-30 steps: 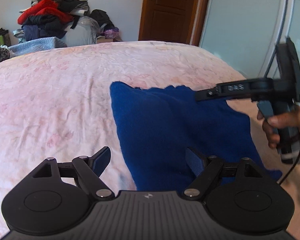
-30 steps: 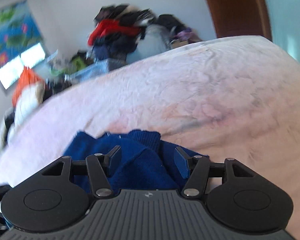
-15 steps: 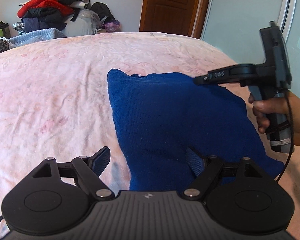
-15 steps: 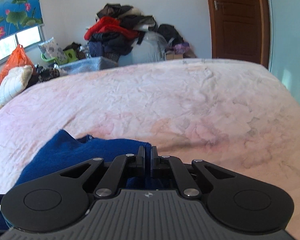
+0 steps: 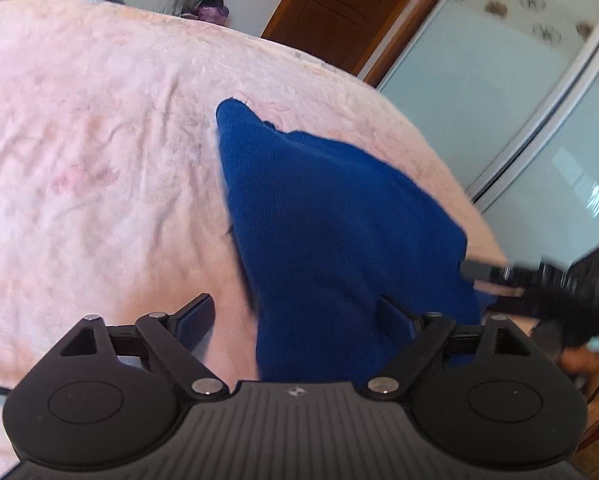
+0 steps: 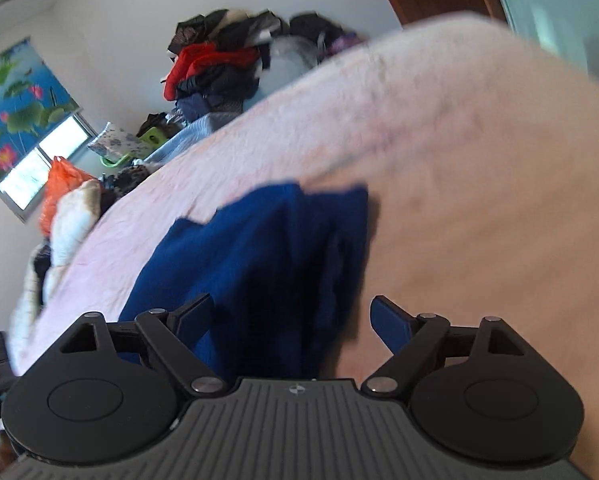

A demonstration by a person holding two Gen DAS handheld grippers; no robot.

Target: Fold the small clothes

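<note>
Bed point(image 5: 79, 168), pink floral cover: extends ahead of both tongs. Blue garment point(image 5: 323, 216): lies on bed, stretching forward from between left tongs' fingers; in right view, garment point(image 6: 259, 248) bunched in folds ahead of right tongs, nearer its left finger. Left tongs point(image 5: 297, 316): released, fingers spread wide, nothing grasped. Right tongs point(image 6: 295, 318): released, fingers spread wide, nothing grasped. Clothes pile point(image 6: 227, 64): against far wall beyond bed.
</note>
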